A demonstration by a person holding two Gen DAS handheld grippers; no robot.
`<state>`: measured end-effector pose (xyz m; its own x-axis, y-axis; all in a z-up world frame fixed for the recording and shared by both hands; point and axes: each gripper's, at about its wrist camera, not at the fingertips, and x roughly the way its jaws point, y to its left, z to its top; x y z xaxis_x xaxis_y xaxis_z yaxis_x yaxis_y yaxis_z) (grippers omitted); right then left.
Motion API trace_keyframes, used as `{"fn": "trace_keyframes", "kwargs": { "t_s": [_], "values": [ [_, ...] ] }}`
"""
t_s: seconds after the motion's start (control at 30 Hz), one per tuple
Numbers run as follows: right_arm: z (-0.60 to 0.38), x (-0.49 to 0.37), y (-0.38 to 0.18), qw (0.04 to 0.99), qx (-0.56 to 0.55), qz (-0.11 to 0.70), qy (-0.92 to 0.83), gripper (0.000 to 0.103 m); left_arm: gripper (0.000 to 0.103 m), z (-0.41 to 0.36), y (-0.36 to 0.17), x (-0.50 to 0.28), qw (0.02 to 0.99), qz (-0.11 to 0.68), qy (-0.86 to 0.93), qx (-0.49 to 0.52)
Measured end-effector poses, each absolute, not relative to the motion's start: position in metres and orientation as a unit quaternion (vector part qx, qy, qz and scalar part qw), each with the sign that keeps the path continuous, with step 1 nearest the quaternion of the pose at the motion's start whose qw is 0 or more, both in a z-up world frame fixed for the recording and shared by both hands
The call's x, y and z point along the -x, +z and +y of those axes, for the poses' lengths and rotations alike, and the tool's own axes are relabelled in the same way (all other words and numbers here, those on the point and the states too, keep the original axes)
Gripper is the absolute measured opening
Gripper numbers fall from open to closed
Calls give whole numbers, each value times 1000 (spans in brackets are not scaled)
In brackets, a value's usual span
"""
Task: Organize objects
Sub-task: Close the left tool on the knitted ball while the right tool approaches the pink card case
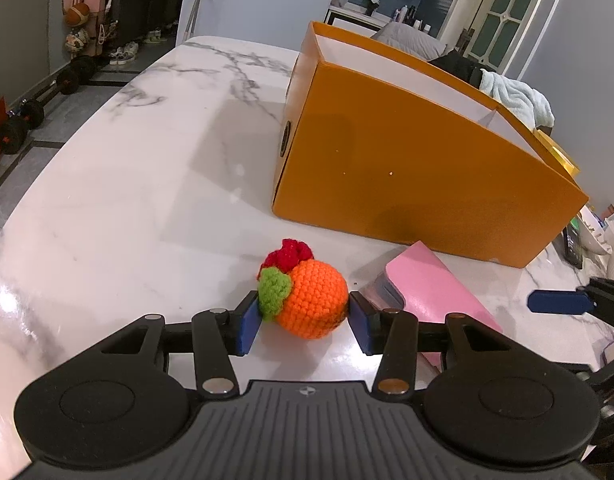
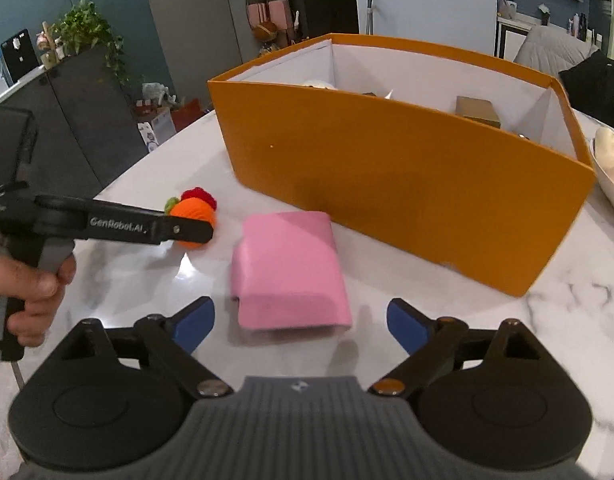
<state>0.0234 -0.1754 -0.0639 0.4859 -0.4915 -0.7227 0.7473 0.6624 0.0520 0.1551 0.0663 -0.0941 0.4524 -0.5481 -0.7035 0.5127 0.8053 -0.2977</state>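
Observation:
A crocheted orange fruit (image 1: 311, 299) with a green leaf and a red crocheted piece behind it lies on the marble table (image 1: 147, 160). My left gripper (image 1: 305, 322) has its blue pads against both sides of the fruit, which rests on the table. The fruit also shows in the right wrist view (image 2: 193, 216), partly hidden by the left gripper's finger (image 2: 147, 228). A pink case (image 2: 291, 272) lies flat in front of my right gripper (image 2: 301, 326), which is open and empty. An open orange box (image 2: 407, 184) stands behind, with several items inside.
The pink case (image 1: 431, 292) lies just right of the fruit, and the orange box (image 1: 419, 176) stands behind both. The right gripper's blue finger (image 1: 559, 302) shows at the right. A white bowl (image 2: 611, 168) sits right of the box. The table edge curves at left.

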Motion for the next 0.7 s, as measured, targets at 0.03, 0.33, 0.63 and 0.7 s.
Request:
{"fn": "trace_keyframes", "kwargs": {
  "t_s": [0.03, 0.33, 0.63, 0.7],
  "values": [
    [-175, -29, -63, 841, -176, 354, -369, 94, 55, 66, -94, -155, 852, 421, -312, 20],
    [-194, -66, -83, 820, -158, 383, -395, 95, 56, 65, -93, -157, 849, 424, -317, 8],
    [-206, -80, -88, 799, -167, 409, -407, 90, 54, 56, -92, -152, 850, 415, -322, -38],
    [-206, -79, -90, 797, -171, 412, -407, 85, 54, 54, -92, -152, 851, 414, -319, -44]
  ]
}}
